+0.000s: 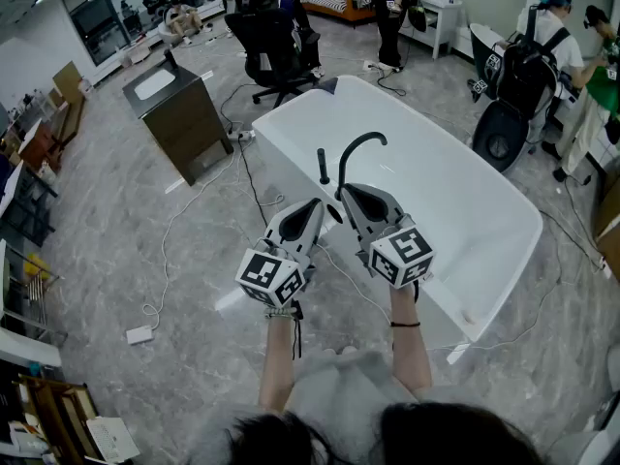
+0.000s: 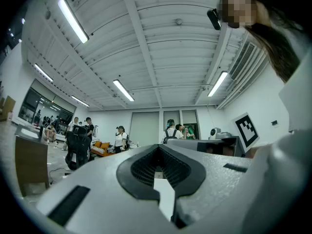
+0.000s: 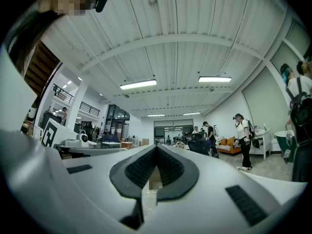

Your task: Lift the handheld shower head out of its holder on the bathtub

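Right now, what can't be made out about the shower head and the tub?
- Head view: the shower head is too small to tell its holder from the bathtub rim.
- Head view: the right tool covers the faucet foot.
- Both gripper views: aimed at the room and ceiling, neither shows the shower head.

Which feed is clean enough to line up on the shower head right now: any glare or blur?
Head view: evenly lit and sharp, bent at the edges; the black shower head stands out against the white bathtub. Left gripper view: the left tool looms large below bright ceiling strip lights; no tub. Right gripper view: the same with the right tool, corners dark.
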Available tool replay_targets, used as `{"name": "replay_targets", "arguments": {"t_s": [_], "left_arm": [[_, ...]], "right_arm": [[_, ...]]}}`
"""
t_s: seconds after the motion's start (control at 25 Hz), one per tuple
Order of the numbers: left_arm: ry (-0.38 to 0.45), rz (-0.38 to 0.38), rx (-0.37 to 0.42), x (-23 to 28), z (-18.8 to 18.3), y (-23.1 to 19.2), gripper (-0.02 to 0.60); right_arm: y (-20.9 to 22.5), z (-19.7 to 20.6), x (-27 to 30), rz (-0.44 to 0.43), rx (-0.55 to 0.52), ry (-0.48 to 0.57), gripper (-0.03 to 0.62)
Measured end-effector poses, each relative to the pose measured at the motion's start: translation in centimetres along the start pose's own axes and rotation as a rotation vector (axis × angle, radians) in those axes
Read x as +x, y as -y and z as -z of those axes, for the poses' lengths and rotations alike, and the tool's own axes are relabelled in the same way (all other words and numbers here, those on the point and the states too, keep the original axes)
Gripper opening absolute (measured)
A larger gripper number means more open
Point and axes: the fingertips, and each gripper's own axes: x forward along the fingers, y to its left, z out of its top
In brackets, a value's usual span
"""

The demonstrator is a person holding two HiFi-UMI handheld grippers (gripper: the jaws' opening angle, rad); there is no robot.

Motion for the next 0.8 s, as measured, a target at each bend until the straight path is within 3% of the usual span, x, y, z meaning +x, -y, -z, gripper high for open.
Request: {"name": "replay_targets", "arguments": {"t_s": [0.8], "left_arm": [[-0.003,-0.008,-0.003,0.4,-0.6,3.1,0.005]], "right_arm": [[0.0,-0.7,-3.1,-0.012,0.003,-0.018,0.0]]}}
